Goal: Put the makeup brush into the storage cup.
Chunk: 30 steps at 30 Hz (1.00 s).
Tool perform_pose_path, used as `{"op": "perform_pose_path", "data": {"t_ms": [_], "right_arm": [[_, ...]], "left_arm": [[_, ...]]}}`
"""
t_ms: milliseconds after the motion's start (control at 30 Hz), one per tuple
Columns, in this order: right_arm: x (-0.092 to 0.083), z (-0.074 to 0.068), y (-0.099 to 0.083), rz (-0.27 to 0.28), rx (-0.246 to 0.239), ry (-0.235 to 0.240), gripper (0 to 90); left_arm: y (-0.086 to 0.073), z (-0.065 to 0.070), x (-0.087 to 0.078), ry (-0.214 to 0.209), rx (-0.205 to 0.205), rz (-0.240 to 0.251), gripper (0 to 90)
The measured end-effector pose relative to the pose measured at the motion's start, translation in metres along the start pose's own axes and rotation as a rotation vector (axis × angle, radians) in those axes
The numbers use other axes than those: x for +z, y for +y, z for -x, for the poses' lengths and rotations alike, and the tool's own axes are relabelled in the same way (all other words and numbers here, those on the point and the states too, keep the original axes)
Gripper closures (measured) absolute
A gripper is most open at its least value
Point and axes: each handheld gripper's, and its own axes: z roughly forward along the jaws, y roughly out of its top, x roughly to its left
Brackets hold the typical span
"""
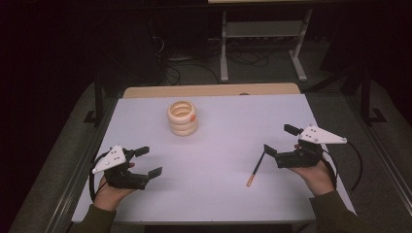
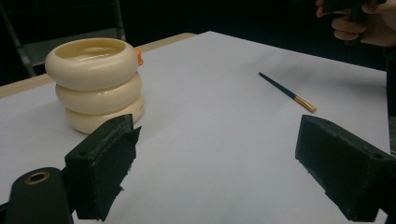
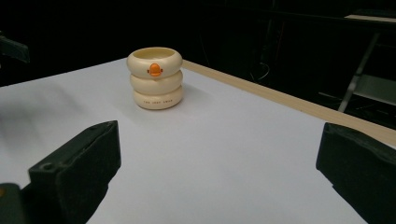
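A cream holder shaped like three stacked rings [image 1: 182,118] stands upright toward the back of the white table; its orange beak mark faces right [image 3: 155,70]. A dark chopstick with an orange tip [image 1: 255,169] lies flat on the table, right of centre. My left gripper [image 1: 148,161] rests at the front left, open and holding nothing, looking toward the holder [image 2: 95,83] and the chopstick [image 2: 287,92]. My right gripper [image 1: 282,140] is at the right, open and holding nothing, its lower jaw just beside the chopstick's dark end.
The white table [image 1: 214,194] has a wooden strip [image 1: 209,90] along its far edge. Beyond it stand a metal table frame [image 1: 262,43] and cables on the dark floor. Dark rails run along both sides of the table.
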Motion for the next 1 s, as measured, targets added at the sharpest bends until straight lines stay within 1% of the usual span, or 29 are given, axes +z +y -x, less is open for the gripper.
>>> {"op": "perform_pose_path", "data": {"t_ms": [167,333,467,500,600,633,667,833,867,967,1000], "right_arm": [[0.004,0.0,0.002,-0.004,-0.004,0.005,0.0],[0.011,0.0,0.005,-0.017,0.004,0.025,0.0],[0.014,0.0,0.007,-0.024,0.0,0.034,0.0],[0.016,0.001,0.008,-0.033,0.004,0.04,0.0],[0.017,0.001,0.01,-0.037,-0.002,0.044,0.0],[0.018,0.001,0.01,-0.038,0.005,0.046,0.0],[0.019,0.002,0.011,-0.033,-0.005,0.048,0.0],[0.022,0.002,0.013,-0.051,0.004,0.058,0.0],[0.023,0.002,0.014,-0.048,-0.004,0.064,0.0],[0.025,0.002,0.015,-0.049,-0.009,0.069,0.0],[0.026,0.003,0.016,-0.057,-0.012,0.073,0.0]], "left_arm": [[0.0,0.0,0.0,0.0,-0.003,0.005,11.7],[0.0,0.0,0.0,-0.001,0.001,-0.001,11.7],[0.0,0.0,0.0,-0.001,0.001,-0.005,11.7],[0.0,0.0,-0.001,0.001,0.001,-0.008,11.7],[0.0,0.0,0.0,0.0,0.001,-0.004,11.7],[0.0,0.0,0.0,0.001,0.001,-0.004,11.7],[0.0,0.0,0.0,0.0,0.001,-0.004,11.7],[0.0,0.0,0.0,0.0,0.002,-0.005,11.7],[0.0,0.0,0.0,-0.001,0.001,-0.005,11.8],[0.0,0.0,0.0,0.0,0.002,-0.005,11.8],[0.0,0.0,0.001,0.0,0.002,-0.007,11.8]]}}
